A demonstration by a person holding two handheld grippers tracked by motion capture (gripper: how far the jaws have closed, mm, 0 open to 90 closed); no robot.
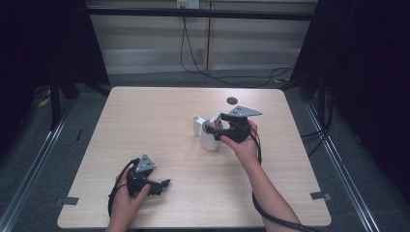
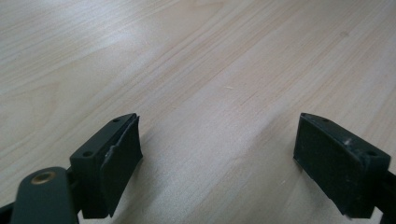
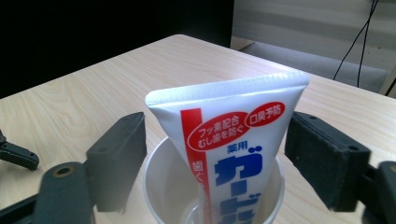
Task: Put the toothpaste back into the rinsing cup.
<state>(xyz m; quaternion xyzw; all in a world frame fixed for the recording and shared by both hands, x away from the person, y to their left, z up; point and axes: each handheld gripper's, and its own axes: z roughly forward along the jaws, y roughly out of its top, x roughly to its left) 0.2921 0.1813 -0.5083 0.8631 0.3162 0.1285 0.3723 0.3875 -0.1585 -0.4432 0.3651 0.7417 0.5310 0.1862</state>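
High view: a white cup (image 1: 210,140) with the toothpaste tube (image 1: 216,119) stands mid-table toward the far edge, the right gripper (image 1: 216,129) at it.

Left gripper view: the left gripper (image 2: 217,154) hangs spread over bare table (image 2: 196,60).

Right gripper view: jaws flank the tube, apart from it.

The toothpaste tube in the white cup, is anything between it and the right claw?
Nothing visible. The toothpaste tube stands cap-down in the white cup, and the right claw straddles it with its jaws apart on either side, pads off the tube. Nothing else lies between them.
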